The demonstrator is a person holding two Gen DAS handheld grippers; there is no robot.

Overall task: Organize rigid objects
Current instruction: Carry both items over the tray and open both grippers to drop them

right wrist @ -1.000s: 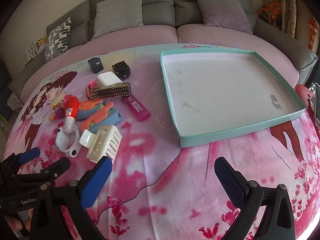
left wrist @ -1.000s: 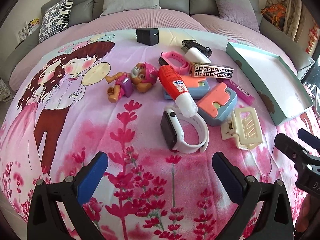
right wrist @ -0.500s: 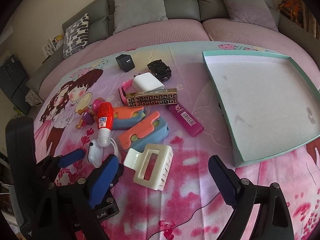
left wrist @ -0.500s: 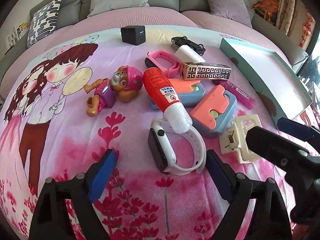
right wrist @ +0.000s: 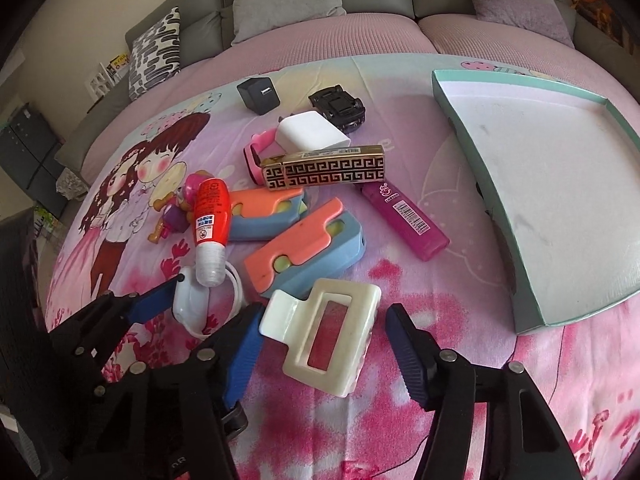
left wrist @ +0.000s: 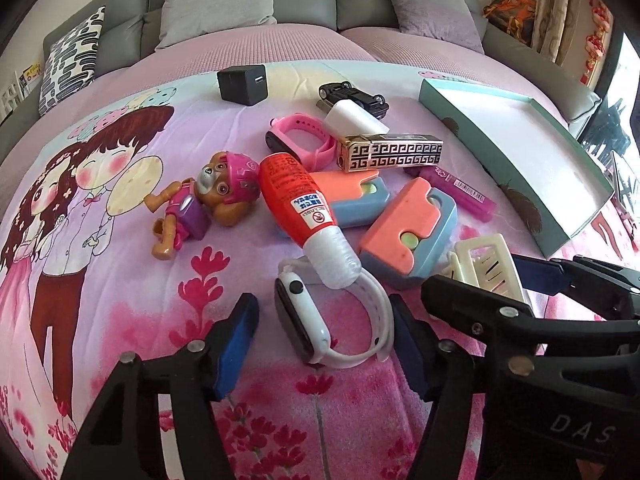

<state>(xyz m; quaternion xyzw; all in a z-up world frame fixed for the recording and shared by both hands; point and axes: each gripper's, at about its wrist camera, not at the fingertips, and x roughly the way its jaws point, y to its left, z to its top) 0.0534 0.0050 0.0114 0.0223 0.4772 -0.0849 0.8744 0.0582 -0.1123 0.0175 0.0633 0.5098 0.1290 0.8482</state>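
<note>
Both grippers' fingers are spread wide: left gripper (left wrist: 322, 344) straddles the white smartwatch (left wrist: 320, 320), right gripper (right wrist: 320, 344) straddles the cream plastic hair claw (right wrist: 326, 338), long axis pointing away.

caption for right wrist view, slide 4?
Open right tongs straddling cream plastic claw hair clip on pink cartoon bedspread, empty teal cardboard tray alongside.

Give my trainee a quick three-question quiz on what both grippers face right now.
1. True or false: the left gripper is shut on the white smartwatch.
2. What lies between the right gripper's open fingers? A) cream hair claw clip B) magenta lighter C) black charger
3. Fill in: the teal tray holds ____ objects.

Key: 1 false, it is open around it; 2 A, the cream hair claw clip; 3 no.
</note>
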